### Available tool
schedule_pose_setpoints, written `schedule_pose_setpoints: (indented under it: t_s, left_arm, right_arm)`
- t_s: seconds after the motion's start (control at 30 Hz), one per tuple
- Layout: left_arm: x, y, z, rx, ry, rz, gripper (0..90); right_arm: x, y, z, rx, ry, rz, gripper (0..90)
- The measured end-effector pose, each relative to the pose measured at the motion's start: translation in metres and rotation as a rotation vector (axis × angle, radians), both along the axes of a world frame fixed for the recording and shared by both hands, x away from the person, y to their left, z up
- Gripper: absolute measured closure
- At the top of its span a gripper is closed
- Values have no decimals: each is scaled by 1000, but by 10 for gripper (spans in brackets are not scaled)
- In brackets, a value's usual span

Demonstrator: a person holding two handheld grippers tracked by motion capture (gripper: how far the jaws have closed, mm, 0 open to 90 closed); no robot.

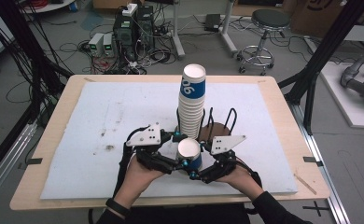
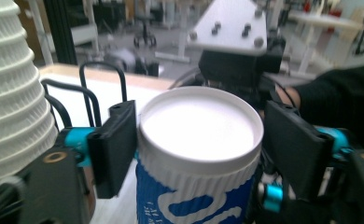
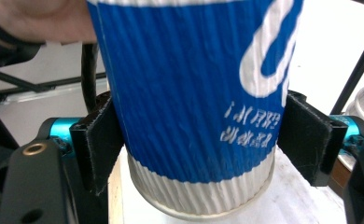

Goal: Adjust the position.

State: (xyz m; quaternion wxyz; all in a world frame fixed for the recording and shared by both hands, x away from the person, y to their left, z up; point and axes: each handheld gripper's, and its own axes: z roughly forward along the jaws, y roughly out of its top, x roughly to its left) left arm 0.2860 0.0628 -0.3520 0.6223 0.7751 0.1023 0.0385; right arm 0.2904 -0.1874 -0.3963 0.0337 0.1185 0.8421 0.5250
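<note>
— Cup point(image 1: 189, 154) position, please: where is it sitting?

— It is standing between the two hands near the front edge of the surface point(image 1: 101, 116), just in front of the tall stack of cups point(image 1: 192, 105) that is resting in a black wire rack point(image 1: 220, 122). Its blue ribbed wall and white top are facing up toward the high view.

— What is the left gripper point(image 1: 178, 150) doing?

— Its pads are flanking the cup's white rim. In the left gripper view the one pad point(image 2: 115, 144) is lying against the rim of the cup point(image 2: 199, 140), while the other pad point(image 2: 297, 149) is standing just off it, so it is bracketing the cup rather than squeezing it.

— And the right gripper point(image 1: 195, 169)?

— It is sitting lower on the cup. In the right gripper view the blue wall of the cup point(image 3: 189, 107) is running between the pads point(image 3: 98, 140), and both are pressing against it near the white band at the bottom, so this gripper is pinching the cup.

— Is the cup tilting?

— Leaning slightly, as far as the high view is showing.
</note>
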Motion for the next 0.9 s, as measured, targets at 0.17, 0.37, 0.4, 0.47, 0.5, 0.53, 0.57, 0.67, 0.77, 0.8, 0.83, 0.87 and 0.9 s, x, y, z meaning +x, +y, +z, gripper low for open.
schedule_pose_setpoints:
  t_s: [0.17, 0.37, 0.4, 0.47, 0.5, 0.53, 0.57, 0.67, 0.77, 0.8, 0.83, 0.87, 0.9]
  left_arm:
    - [-1, -3, 8, 125, 1, -15, 207]
    - [-5, -17, 9, 296, -23, -47, 198]
    - [-5, -18, 7, 310, -19, -56, 207]
    - [-5, -19, 5, 334, -31, -72, 274]
    - [-5, -19, 3, 325, -25, -73, 286]
    - [-4, -18, 3, 324, -25, -77, 286]
    - [-3, -16, 3, 307, -20, -78, 285]
    - [1, -7, 2, 221, -11, -66, 288]
    - [3, 2, 2, 144, -4, -51, 290]
    - [4, 5, 2, 117, -5, -43, 290]
    - [4, 8, 3, 88, -10, -37, 291]
    - [5, 10, 3, 63, -6, -37, 291]
    - [5, 11, 4, 35, -4, -32, 292]
  right_arm:
    - [2, -4, 5, -73, -15, 7, 231]
    - [-2, 2, 7, -219, -34, 64, 234]
    - [-4, 3, 7, -236, -42, 75, 234]
    - [-5, 5, 7, -239, -45, 84, 231]
    - [-6, 5, 7, -242, -48, 89, 221]
    - [-6, 5, 6, -242, -46, 93, 209]
    - [-5, 4, 6, -239, -45, 92, 201]
    - [-2, -1, 9, -177, -38, 86, 166]
    - [0, -9, 12, -120, -26, 67, 157]
    - [1, -12, 13, -102, -11, 57, 157]
    - [2, -15, 14, -79, -10, 47, 157]
    - [3, -18, 14, -51, -8, 41, 156]
    - [4, -20, 15, -28, -9, 35, 156]
